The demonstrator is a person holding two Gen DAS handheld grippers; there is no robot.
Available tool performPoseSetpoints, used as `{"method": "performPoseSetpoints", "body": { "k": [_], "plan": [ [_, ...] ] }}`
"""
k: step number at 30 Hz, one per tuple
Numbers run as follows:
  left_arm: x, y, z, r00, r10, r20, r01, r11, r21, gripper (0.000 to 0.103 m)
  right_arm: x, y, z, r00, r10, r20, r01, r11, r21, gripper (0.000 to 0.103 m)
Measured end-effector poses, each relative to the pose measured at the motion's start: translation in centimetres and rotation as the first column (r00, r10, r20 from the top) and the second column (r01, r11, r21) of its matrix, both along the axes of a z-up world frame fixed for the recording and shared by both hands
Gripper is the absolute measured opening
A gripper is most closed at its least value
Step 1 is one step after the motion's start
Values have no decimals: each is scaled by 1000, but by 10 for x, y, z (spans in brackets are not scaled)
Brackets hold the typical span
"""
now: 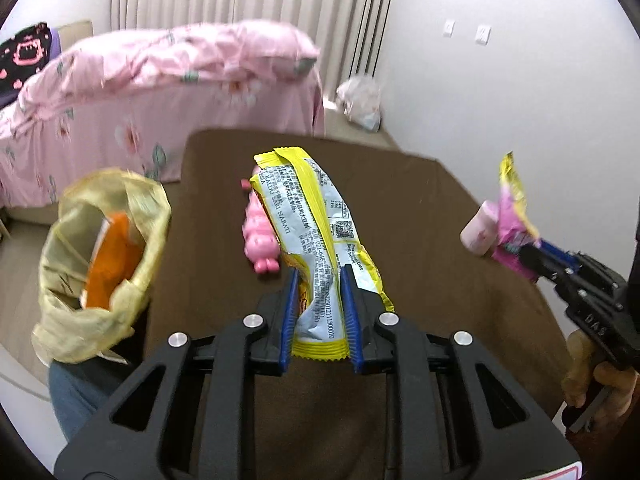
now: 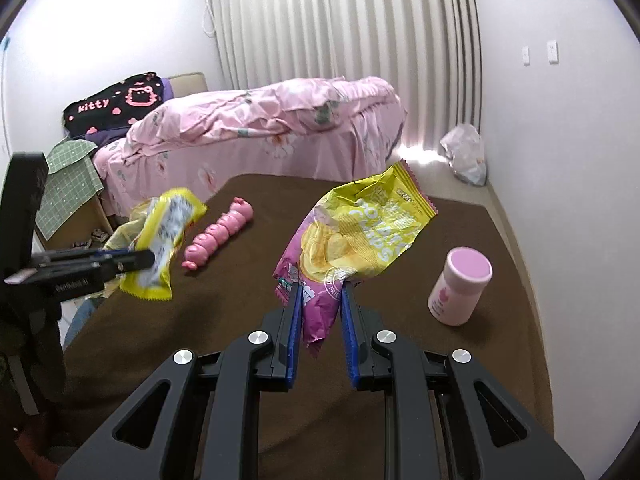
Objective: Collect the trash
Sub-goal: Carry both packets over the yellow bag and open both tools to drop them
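My left gripper (image 1: 319,280) is shut on a yellow and silver snack wrapper (image 1: 308,216) and holds it above the brown table (image 1: 420,208). It also shows in the right wrist view (image 2: 164,240), with the left gripper (image 2: 140,259) at the left. My right gripper (image 2: 321,292) is shut on a pink and yellow chips bag (image 2: 360,232), held above the table (image 2: 400,360). In the left wrist view the right gripper (image 1: 528,250) holds that bag (image 1: 512,208) at the right. A trash bin with a yellowish liner (image 1: 100,264) stands left of the table, with orange trash inside.
A pink toy (image 1: 260,236) lies on the table, also in the right wrist view (image 2: 220,236). A pink bottle (image 2: 460,286) stands at the right. A bed with pink bedding (image 2: 260,132) is behind. A plastic bag (image 2: 464,152) lies on the floor by the curtain.
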State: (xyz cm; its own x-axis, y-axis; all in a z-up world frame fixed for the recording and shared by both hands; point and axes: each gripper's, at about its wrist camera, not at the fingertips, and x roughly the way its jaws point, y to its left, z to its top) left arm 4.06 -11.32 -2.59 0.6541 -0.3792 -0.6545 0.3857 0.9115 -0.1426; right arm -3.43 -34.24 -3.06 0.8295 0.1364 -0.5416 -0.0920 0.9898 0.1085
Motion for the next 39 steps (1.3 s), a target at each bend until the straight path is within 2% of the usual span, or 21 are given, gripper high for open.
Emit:
{"method": "performPoseSetpoints", "body": {
  "k": [9, 16, 23, 26, 29, 34, 39],
  "plan": [
    [-12, 42, 36, 996, 21, 89, -15, 998, -67, 21, 7, 52, 38, 992, 118, 55, -114, 991, -76, 18],
    [2, 105, 50, 983, 141, 119, -131, 987, -87, 21, 37, 111, 54, 961, 274, 43, -269, 958, -103, 18],
    [22, 173, 41, 949, 301, 96, -289, 950, -120, 21, 75, 172, 55, 917, 400, -5, -397, 908, -135, 18],
    [30, 199, 34, 927, 369, 71, -356, 923, -148, 21, 94, 199, 50, 895, 446, -32, -445, 880, -165, 18],
    [34, 219, 24, 901, 432, 37, -420, 892, -166, 21, 109, 217, 43, 877, 476, -63, -479, 864, -155, 18],
    [35, 230, 9, 882, 470, 17, -459, 868, -187, 22, 127, 234, 30, 854, 510, -98, -519, 841, -151, 18],
    [37, 236, -5, 884, 468, -4, -455, 858, -239, 22, 146, 247, 18, 819, 559, -128, -573, 807, -145, 18]
  ]
}}
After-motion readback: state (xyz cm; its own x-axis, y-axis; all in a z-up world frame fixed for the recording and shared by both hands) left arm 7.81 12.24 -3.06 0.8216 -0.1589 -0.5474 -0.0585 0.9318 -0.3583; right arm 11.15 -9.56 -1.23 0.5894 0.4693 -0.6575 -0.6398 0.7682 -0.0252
